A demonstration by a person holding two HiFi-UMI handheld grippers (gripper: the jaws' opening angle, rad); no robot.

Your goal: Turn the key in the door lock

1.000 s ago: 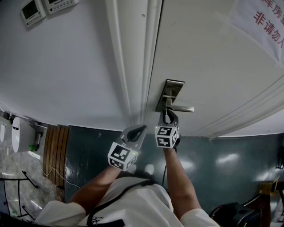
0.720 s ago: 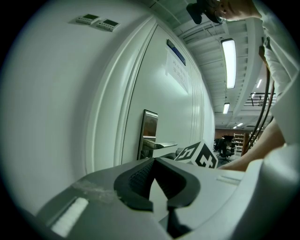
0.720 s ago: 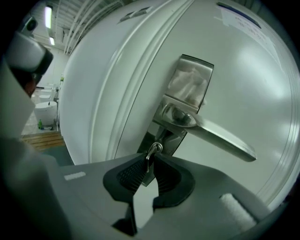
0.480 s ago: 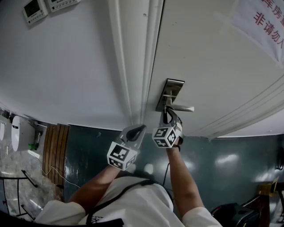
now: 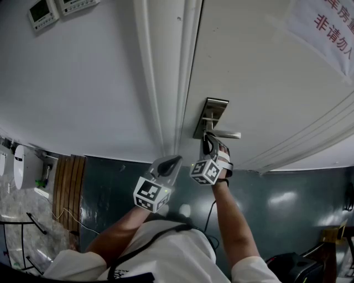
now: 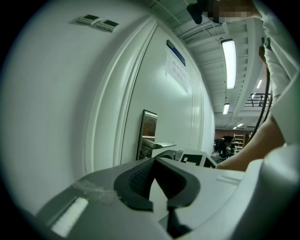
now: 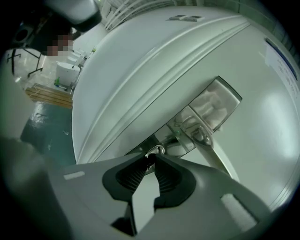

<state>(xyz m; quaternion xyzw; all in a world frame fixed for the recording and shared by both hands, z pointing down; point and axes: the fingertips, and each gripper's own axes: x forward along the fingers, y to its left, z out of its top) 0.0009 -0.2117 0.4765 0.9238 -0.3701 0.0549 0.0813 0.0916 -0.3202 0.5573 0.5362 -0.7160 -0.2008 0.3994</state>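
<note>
Key (image 7: 153,151): small bright-metal head, rounded, with a loop showing (the shank is out of sight in the lock). It sits at the end of the steel lock plate (image 7: 206,110) nearest the tongs, just past the lever handle (image 7: 213,157), on the white door (image 7: 262,122). Only the right gripper view shows it. In the head view the right tongs (image 5: 207,139) cover it, and the left gripper view gives the plate nearly edge-on with no key visible. The key head lies right at the tips of the right tongs, pinched between the ribbed pads (image 7: 133,176), with the jaws narrow and opening. The left tongs (image 6: 154,160) are low beside the door frame (image 5: 166,83), apart from the lock, tips together on nothing. The head view alone gives the paper notice (image 5: 326,25) with red print at the door's upper right and the wall panels (image 5: 50,10) at upper left.
</note>
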